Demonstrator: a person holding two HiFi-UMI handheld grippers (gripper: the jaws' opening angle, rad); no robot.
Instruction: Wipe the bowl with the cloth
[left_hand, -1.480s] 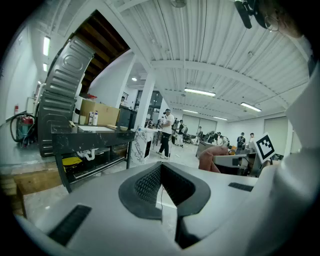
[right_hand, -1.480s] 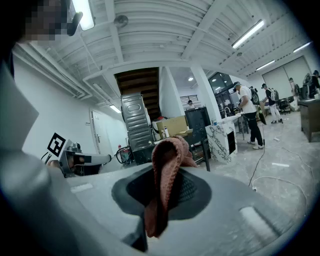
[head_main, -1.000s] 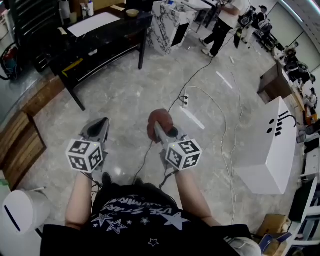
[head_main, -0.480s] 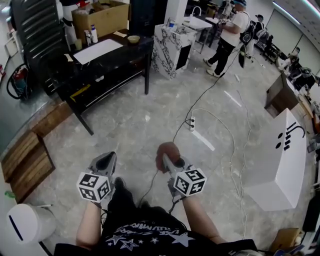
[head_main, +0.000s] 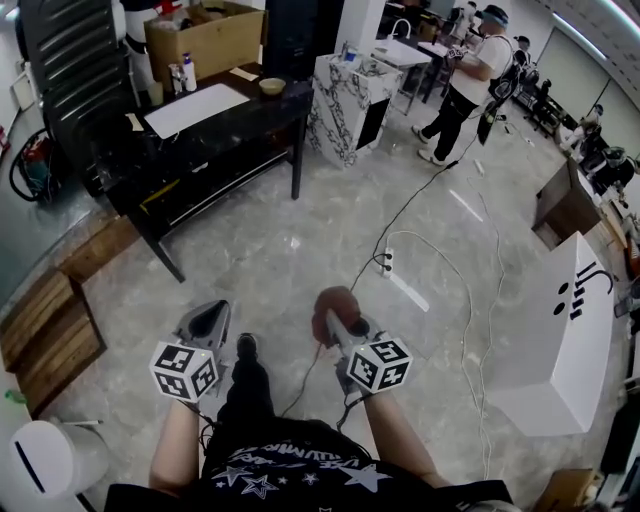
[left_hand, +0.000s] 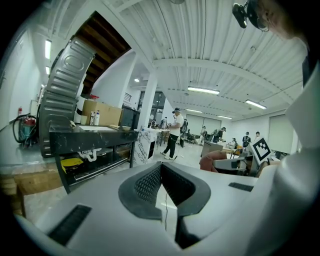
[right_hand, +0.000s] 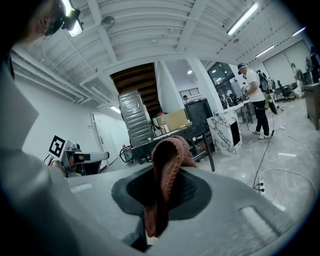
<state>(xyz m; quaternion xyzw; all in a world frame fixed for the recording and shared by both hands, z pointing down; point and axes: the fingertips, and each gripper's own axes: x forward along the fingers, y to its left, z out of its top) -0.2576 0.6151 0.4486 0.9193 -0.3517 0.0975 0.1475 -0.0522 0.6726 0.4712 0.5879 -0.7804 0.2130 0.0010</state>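
Note:
A reddish-brown cloth (head_main: 330, 309) bunches up between the jaws of my right gripper (head_main: 334, 322), which is shut on it; in the right gripper view the cloth (right_hand: 166, 175) sticks up from the closed jaws. My left gripper (head_main: 205, 325) is shut with nothing in it, its dark pads (left_hand: 150, 183) pressed together in the left gripper view. Both grippers hang at waist height over the floor. A small tan bowl (head_main: 271, 86) sits on the far end of the black table (head_main: 220, 125), well ahead of both grippers.
White paper (head_main: 195, 107), bottles (head_main: 182, 72) and a cardboard box (head_main: 204, 38) are on the black table. A marbled block (head_main: 350, 102) stands beyond it. A power strip (head_main: 385, 264) and cables lie on the floor. White furniture (head_main: 562, 325) is right, wooden pallets (head_main: 45, 335) left, a person (head_main: 462, 85) far ahead.
The view has tilted up and moved toward the black table, which now shows fully. Both grippers kept their pose, the right one still holding the cloth.

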